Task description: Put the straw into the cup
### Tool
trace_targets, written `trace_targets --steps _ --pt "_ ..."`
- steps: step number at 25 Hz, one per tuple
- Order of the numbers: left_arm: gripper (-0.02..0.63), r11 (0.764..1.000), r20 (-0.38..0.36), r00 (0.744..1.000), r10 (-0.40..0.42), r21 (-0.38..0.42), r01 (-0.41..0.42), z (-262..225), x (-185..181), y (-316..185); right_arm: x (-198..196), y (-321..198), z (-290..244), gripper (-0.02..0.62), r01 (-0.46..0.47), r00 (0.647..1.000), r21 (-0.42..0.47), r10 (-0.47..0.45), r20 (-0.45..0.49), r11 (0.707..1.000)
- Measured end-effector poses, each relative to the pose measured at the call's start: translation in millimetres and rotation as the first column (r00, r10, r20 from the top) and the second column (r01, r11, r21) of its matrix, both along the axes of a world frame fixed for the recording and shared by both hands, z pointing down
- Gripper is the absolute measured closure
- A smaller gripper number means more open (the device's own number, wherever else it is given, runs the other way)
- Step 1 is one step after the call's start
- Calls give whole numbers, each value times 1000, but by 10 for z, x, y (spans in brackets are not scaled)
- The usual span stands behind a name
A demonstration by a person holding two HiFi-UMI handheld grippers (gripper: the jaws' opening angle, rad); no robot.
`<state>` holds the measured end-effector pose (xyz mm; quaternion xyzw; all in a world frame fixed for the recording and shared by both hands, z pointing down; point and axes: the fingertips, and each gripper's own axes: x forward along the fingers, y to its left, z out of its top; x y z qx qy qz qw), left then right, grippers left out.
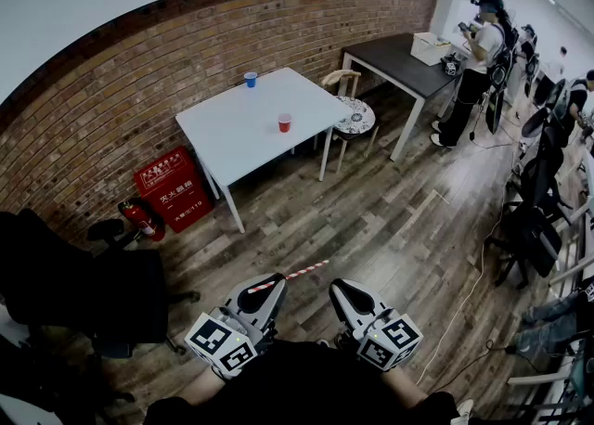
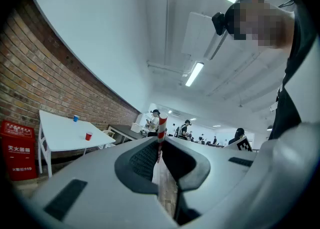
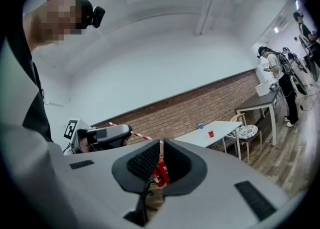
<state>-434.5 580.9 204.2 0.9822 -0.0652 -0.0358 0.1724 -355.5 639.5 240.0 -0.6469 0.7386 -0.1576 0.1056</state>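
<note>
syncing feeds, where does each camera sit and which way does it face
Head view: on the head, steeply down; left gripper, right gripper at bottom.
Left gripper view: on that gripper, facing up the room; fingers pinching the straw.
Right gripper view: on that gripper, facing the brick wall; fingers together, empty.
All share the white table and red cup.

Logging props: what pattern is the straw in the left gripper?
The straw has red-and-white stripes; head view shows it best.
</note>
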Motion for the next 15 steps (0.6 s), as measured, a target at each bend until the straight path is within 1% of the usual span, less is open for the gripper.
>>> trace_targets --steps 9,12,15 --pt "568 1000 12 1000 -4 7 4 69 126 22 111 34 75 548 5 1000 1 -5 0 1000" --pt "568 1000 13 1000 -10 12 10 58 247 9 232 32 56 548 9 1000 16 -9 6 1000" --pt "568 999 11 999 -33 -10 33 65 343 -29 390 76 74 546 -8 1000 26 8 26 1000"
